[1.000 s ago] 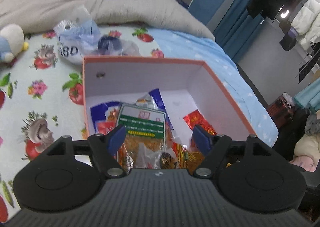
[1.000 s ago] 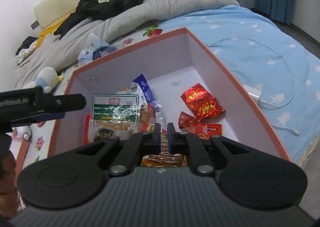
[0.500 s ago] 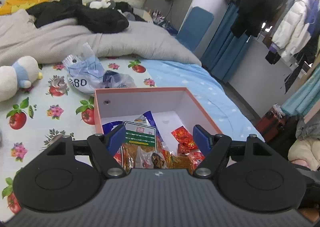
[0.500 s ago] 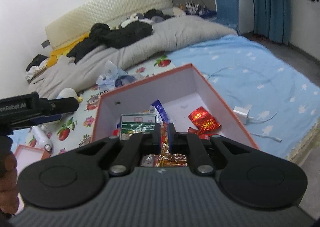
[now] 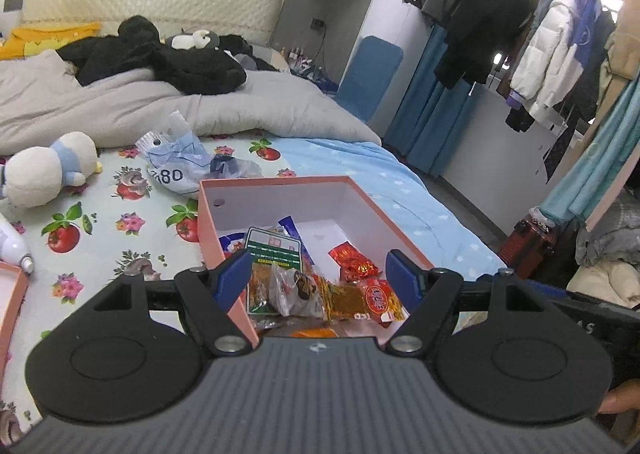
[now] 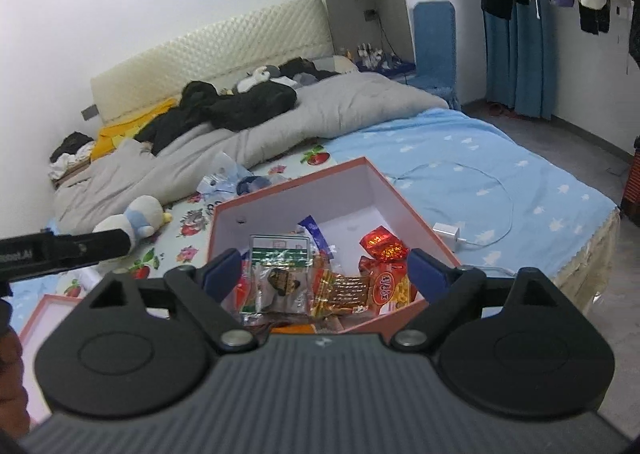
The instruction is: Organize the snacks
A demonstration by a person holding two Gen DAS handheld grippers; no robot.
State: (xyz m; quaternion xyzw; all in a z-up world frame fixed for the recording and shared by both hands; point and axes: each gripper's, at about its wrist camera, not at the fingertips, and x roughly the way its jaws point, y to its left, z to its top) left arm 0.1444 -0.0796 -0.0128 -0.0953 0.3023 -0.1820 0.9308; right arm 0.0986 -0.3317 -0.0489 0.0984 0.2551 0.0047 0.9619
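Bedroom scene: the pink box [image 6: 404, 206] sits on the bed [image 6: 500, 174] at lower centre of both views, snacks [image 6: 344, 286] piled inside at its near end. The right hand-held gripper [image 6: 324, 272] has just sprung its jaws apart, nothing between them; the left hand-held gripper [image 5: 318, 274] is released too. Both look finished, I'd say. If more gets added, drop it in the bare far half.

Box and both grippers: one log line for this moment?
left gripper: open, empty | right gripper: just opened, empty | box: snacks inside
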